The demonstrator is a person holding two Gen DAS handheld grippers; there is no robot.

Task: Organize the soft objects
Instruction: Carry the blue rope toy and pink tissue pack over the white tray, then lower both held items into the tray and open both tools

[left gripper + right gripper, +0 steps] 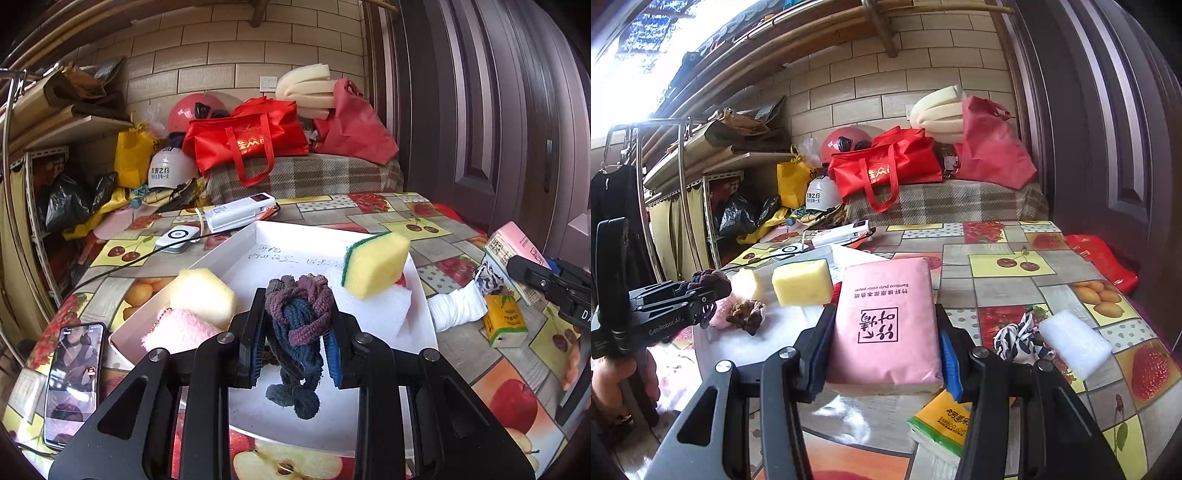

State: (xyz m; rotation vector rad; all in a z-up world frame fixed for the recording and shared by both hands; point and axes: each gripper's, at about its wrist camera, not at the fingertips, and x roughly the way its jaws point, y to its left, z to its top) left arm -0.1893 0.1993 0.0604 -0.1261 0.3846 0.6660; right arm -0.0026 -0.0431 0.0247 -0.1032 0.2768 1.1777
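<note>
My left gripper point(297, 314) is shut on a dark knitted scrunchie bundle point(299, 321) and holds it above the white tray point(295, 236). In the tray lie a yellow-green sponge point(376, 264), a pale yellow sponge point(203, 297), a pink fluffy cloth point(177, 328) and a white foam block point(395, 306). My right gripper point(884, 332) is shut on a pink tissue pack point(884, 321), held above the table to the right of the tray. The left gripper also shows in the right wrist view point(701, 291).
On the fruit-print table lie a yellow-green tissue pack point(504, 321), a white sock point(458, 306), a patterned black-white cloth point(1019, 338), a white foam piece point(1075, 338), a phone point(74, 380), a power bank point(240, 212) and a white charger point(177, 238). Red bags and helmets are piled behind.
</note>
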